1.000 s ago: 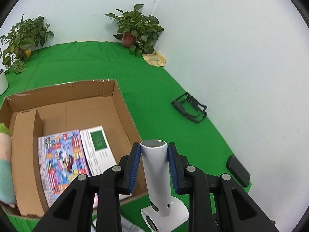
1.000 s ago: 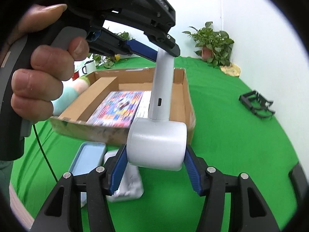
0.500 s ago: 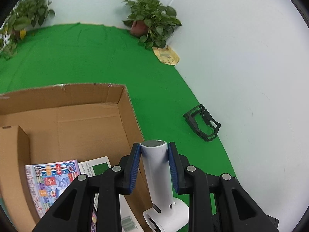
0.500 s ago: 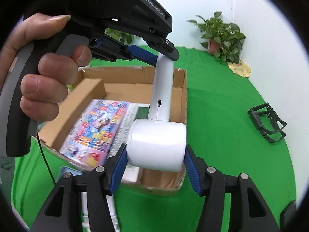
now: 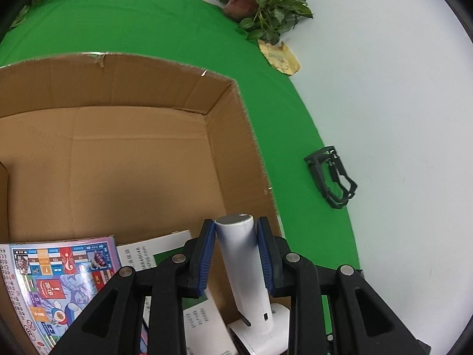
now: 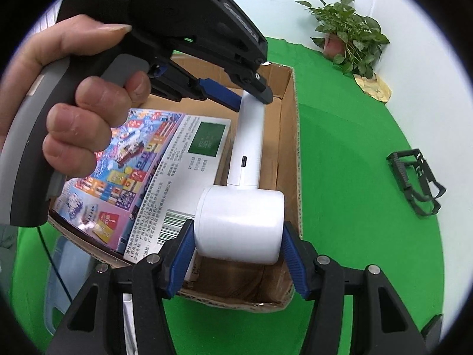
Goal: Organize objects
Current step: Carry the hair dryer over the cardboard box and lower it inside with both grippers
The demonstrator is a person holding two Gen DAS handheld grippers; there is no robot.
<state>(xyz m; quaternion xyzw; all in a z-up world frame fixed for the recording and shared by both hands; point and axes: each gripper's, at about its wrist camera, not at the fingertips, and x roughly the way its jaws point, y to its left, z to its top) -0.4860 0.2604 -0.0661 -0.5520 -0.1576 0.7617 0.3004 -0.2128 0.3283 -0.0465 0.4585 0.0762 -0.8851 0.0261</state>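
Right now your left gripper [image 5: 235, 254] is clamped on the handle of the white hair dryer [image 6: 240, 216], and your right gripper [image 6: 238, 251] is clamped on its barrel. It hangs over the cardboard box [image 5: 230, 136], near-right corner, just right of the colourful game box [image 6: 124, 174] lying inside.

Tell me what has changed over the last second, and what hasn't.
Both claws carried the white handheld device forward from in front of the cardboard box to above its right side, beside the colourful board-game box. The grips are unchanged: left claw on the handle, right claw on the cylindrical head. The black frame on the green cloth stayed put.
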